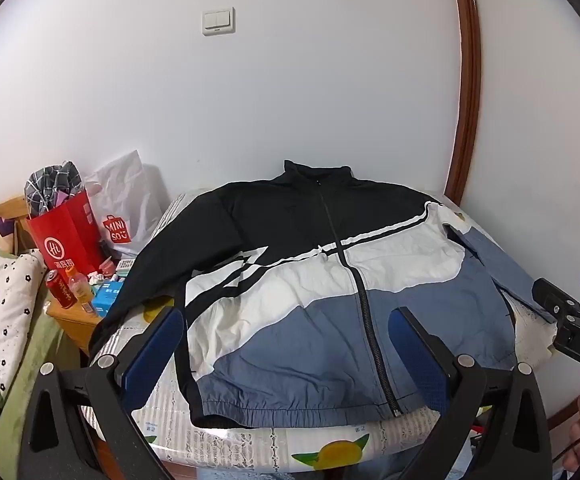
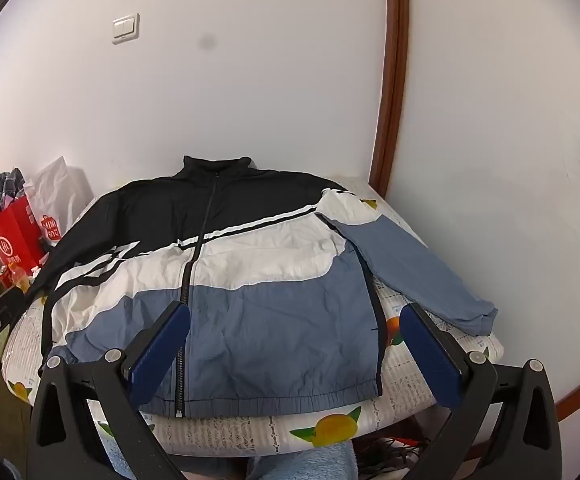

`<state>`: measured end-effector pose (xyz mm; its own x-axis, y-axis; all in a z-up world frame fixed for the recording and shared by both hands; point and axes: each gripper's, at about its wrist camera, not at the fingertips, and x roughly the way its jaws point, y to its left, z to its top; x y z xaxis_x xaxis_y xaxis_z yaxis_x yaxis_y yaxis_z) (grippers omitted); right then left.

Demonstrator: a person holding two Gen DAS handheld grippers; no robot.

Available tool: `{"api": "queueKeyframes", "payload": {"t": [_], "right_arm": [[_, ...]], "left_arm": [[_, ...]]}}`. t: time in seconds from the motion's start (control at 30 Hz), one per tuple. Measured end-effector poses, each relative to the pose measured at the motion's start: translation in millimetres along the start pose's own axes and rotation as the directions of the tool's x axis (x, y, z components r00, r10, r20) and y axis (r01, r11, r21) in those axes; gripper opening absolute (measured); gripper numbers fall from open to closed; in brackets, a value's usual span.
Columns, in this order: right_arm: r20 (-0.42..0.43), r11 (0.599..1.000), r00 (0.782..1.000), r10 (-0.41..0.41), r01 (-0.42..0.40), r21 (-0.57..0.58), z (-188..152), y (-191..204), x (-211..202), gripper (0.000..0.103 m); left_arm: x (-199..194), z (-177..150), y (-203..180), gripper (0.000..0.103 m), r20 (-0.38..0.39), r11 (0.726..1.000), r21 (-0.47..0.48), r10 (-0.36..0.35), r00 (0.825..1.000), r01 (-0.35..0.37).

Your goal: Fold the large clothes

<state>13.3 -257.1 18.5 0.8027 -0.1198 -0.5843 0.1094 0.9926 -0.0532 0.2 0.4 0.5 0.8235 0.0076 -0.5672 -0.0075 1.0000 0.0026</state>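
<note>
Because nothing has been folded yet, the jacket (image 1: 322, 280) lies spread front-up on the bed (image 1: 249, 440), zipped shut, collar at twelve o'clock against the wall, elastic hem at six o'clock toward me. In the left wrist view the left gripper (image 1: 285, 348) hovers over the hem with its jaws spread wide, holding nothing; I'd say it is lined up to take the lower left part. The black sleeve (image 1: 145, 264) trails off toward eight o'clock, near the clutter at nine o'clock: a red paper bag (image 1: 65, 236), a red can (image 1: 59, 290), small boxes. The cloth looks thin and crinkly, like windbreaker nylon, in black, white and dusty-blue panels with striped bands. The right gripper (image 1: 570, 300) shows at three o'clock.

In the right wrist view the right gripper (image 2: 294, 340) also hangs wide and empty above the hem. The blue sleeve (image 2: 410, 268) stretches out toward four o'clock, its cuff by the wall. The bed cover is pale, lacy-patterned, printed with lemons (image 2: 334, 426).
</note>
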Motion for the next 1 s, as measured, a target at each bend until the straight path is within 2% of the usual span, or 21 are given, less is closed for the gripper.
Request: {"api": "queueKeyframes", "payload": {"t": [0.53,0.6,1.0], "right_arm": [[0.0,1.0,1.0,0.002,-0.002,0.006,1,0,1,0.103],[0.0,1.0,1.0,0.004,-0.004,0.006,2,-1,0,0.103],[0.004,1.0,1.0,0.012,-0.012,0.007,-1,-2,-2,0.103]], "left_arm": [[4,5,14,0.103,0.016,1.0,-0.004,0.022,1.0,-0.021],[-3,2,0,0.103,0.025,1.0,0.004,0.025,0.999,-0.025],[-7,0,9,0.103,0.039,0.999,-0.012,0.033,0.999,-0.032]]}}
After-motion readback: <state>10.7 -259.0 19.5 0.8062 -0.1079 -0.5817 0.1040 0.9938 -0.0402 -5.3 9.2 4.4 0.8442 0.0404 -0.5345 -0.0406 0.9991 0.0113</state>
